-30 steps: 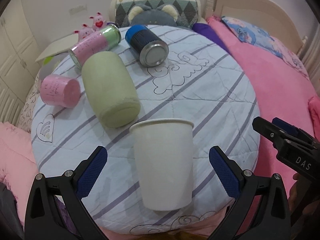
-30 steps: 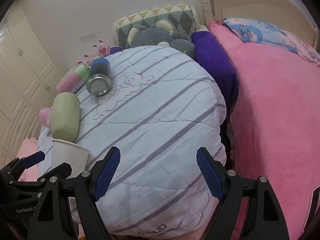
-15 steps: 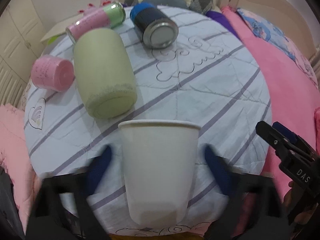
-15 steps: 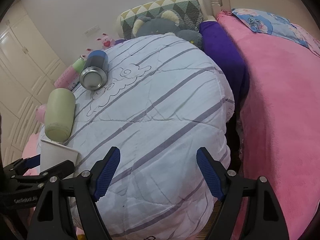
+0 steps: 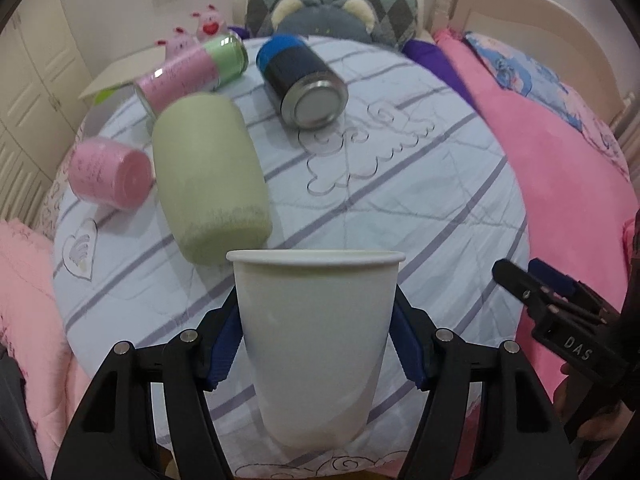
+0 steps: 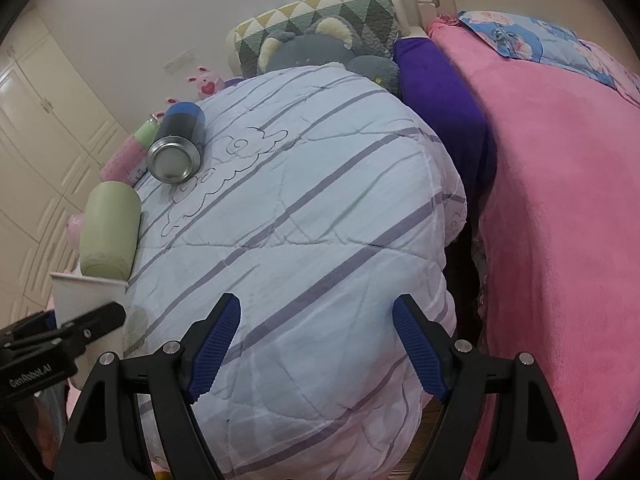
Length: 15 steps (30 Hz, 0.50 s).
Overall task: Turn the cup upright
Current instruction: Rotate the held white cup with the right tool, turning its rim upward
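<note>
A white paper cup [image 5: 316, 344] stands upright, rim up, at the near edge of the round quilted table [image 5: 420, 200]. My left gripper [image 5: 316, 344] is shut on the cup, its blue pads pressing both sides. In the right wrist view the cup [image 6: 90, 304] shows at the far left, with the left gripper's finger across it. My right gripper [image 6: 316, 344] is open and empty, held over the near right part of the table [image 6: 320, 216]. It also shows at the right edge of the left wrist view [image 5: 560, 312].
Several cups lie on their sides at the back left: a pale green one [image 5: 208, 184], a pink one [image 5: 108, 174], a pink-and-green bottle [image 5: 192, 70] and a black tumbler with a blue end [image 5: 300, 80]. A pink bed [image 6: 560, 200] lies to the right; pillows and a plush toy [image 5: 328, 20] are behind.
My left gripper moved forward around the upright paper cup and closed on it. The right gripper stayed open and shifted only slightly.
</note>
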Each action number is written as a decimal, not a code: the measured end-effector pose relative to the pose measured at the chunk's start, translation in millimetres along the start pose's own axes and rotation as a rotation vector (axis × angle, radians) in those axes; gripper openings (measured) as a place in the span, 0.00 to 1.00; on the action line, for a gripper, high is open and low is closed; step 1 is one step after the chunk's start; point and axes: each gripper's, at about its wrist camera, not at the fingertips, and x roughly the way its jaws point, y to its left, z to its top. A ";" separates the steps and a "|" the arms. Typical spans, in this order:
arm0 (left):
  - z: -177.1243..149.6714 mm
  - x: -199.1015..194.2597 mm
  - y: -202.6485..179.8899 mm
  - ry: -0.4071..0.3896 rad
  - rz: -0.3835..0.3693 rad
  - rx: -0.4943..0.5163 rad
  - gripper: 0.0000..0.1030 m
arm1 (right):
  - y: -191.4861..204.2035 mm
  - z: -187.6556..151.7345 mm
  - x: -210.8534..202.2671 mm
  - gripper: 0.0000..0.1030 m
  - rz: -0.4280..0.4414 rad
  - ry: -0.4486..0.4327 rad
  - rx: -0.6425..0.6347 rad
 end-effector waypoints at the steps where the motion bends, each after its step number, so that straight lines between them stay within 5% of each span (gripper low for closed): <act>1: 1.2 -1.9 -0.5 -0.013 -0.006 0.001 0.66 | 0.3 -0.1 -0.3 0.78 0.000 0.000 -0.001; 7: 4.3 -14.4 -3.1 -0.109 -0.028 0.011 0.66 | 2.8 -0.3 -1.9 0.78 -0.001 -0.003 -0.006; 12: -1.9 -4.2 -5.4 -0.083 -0.042 0.019 0.66 | 4.7 -3.2 -1.6 0.78 -0.006 0.002 -0.013; 15: -9.6 -0.9 -7.2 -0.080 -0.043 0.028 0.84 | 4.8 -5.3 -2.1 0.78 -0.009 0.005 -0.011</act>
